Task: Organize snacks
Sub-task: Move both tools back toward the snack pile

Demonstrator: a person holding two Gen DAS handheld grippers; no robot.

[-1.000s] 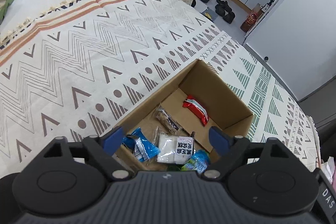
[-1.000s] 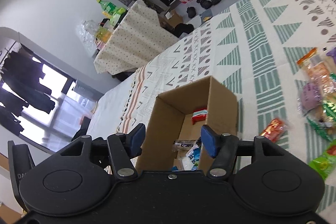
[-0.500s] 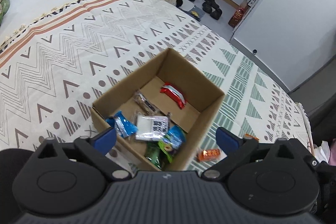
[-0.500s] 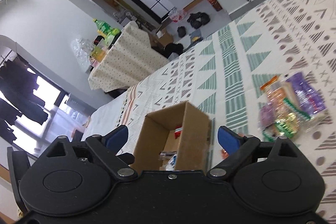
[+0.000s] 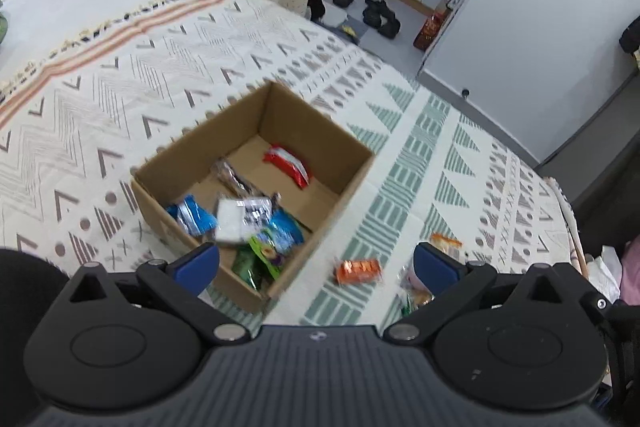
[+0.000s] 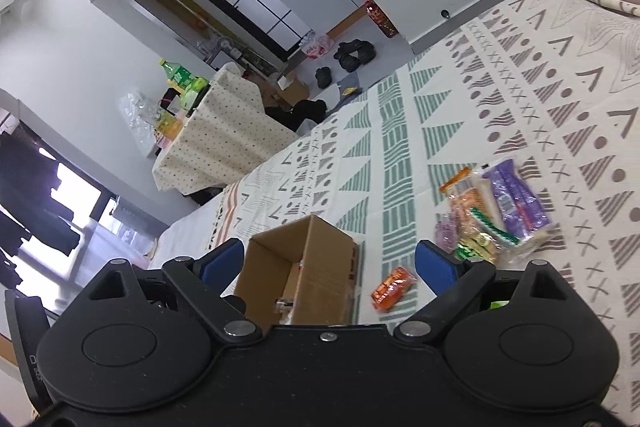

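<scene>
Brown cardboard box, orange packet, possibly purple packet, green-triangle bedspread

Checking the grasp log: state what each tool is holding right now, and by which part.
Nothing is held. The left tool and the right tool are both open and empty, above the cardboard box and the orange snack packet.

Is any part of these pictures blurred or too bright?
Left wrist view: the box and the orange packet are smeared by motion blur. Right wrist view: the window is blown out white, and the straight walls bend from fisheye distortion.
</scene>
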